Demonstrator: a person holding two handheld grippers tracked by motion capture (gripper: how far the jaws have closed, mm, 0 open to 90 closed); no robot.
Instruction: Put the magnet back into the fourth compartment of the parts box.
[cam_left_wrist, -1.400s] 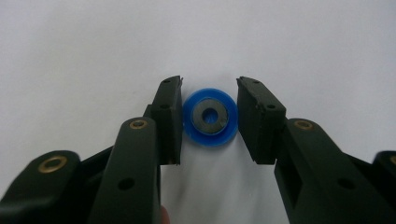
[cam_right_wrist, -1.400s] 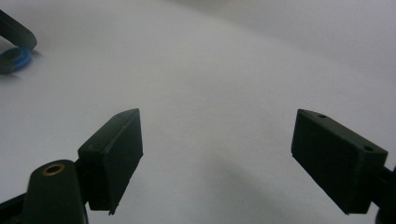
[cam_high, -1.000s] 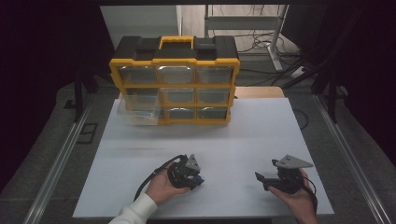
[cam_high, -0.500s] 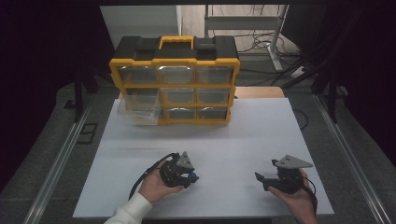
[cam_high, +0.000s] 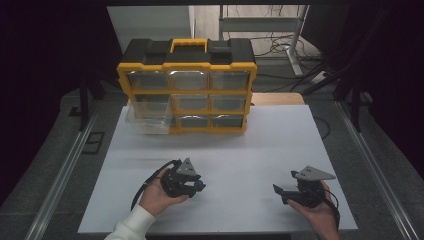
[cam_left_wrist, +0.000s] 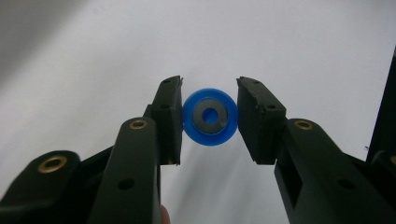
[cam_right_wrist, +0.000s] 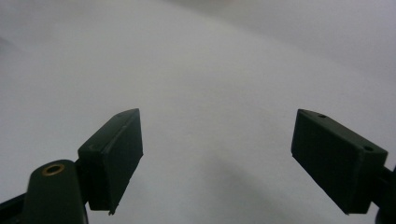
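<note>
A small blue wheel (cam_left_wrist: 209, 135) with a grey hub and a centre hole sits between the pads of my left gripper (cam_left_wrist: 209, 100), which is shut on it above the white table. In the high view the left gripper (cam_high: 196, 186) is held at the front left of the table (cam_high: 260, 150), and the blue wheel (cam_high: 199, 184) peeks out at its tip. At the front right my right gripper (cam_high: 279, 192) points left. Its jaws stand wide apart in the right gripper view (cam_right_wrist: 217, 154), with nothing between them.
A yellow and black organizer (cam_high: 187, 85) with clear drawers stands at the back of the table. Its lower left drawer (cam_high: 147, 120) is pulled out over the table. Metal rails run along both sides of the table.
My left hand has moved a little to the left and lifted slightly with the blue wheel in its jaws. The right hand has stayed where it was.
</note>
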